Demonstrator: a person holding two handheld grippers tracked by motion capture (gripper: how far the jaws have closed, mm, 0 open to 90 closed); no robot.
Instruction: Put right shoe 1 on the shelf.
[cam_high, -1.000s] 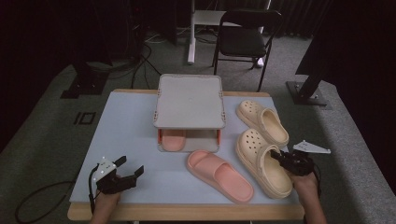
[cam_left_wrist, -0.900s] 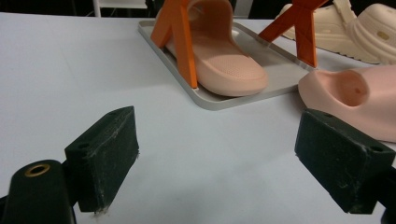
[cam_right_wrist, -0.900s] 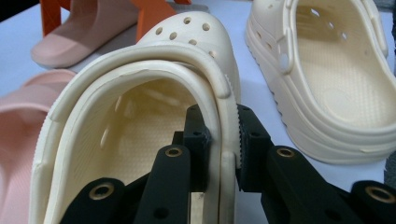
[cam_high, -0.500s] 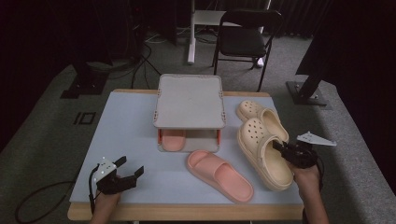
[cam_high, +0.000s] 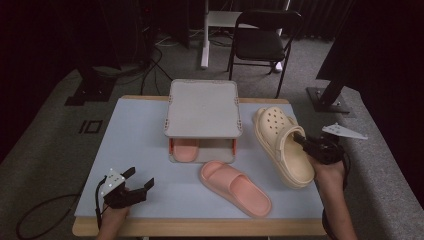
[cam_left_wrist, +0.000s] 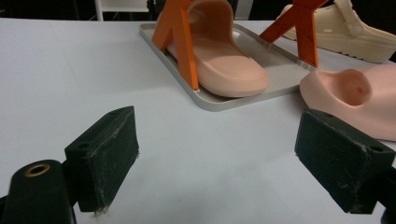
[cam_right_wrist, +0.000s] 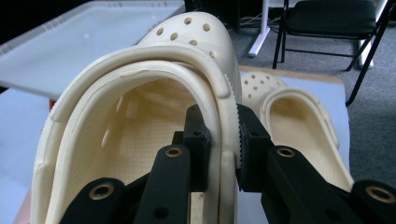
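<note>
The right gripper (cam_right_wrist: 223, 149) is clamped on the side wall of a cream clog (cam_right_wrist: 140, 116) near its heel – one pad inside the shoe, one outside – and the clog is tipped up, its heel end raised off the table (cam_high: 135, 135) at the right side. In the high view that clog (cam_high: 282, 145) lies over or against a second cream clog (cam_right_wrist: 299, 121) behind it; whether the two touch I cannot tell. The left gripper (cam_high: 131, 186) rests near the front left corner of the table with its jaws wide apart and nothing between them, pointing toward the middle.

Beyond the grippers stands a small grey rack (cam_high: 202, 107) with two levels and orange struts. One pink slide (cam_left_wrist: 219, 51) already sits on its lower tray. The other pink slide (cam_high: 235, 186) lies loose on the table in front of the rack, just beside the tray edge as the left gripper view shows it. The top shelf of the rack is bare.

By my reading the job is putting shoes on the rack, and it is early – one of four is stowed. The raised clog seems the step in hand, likely bound for the top shelf. After it, the second clog and the loose slide remain, the slide lying nearest the idle left gripper.
</note>
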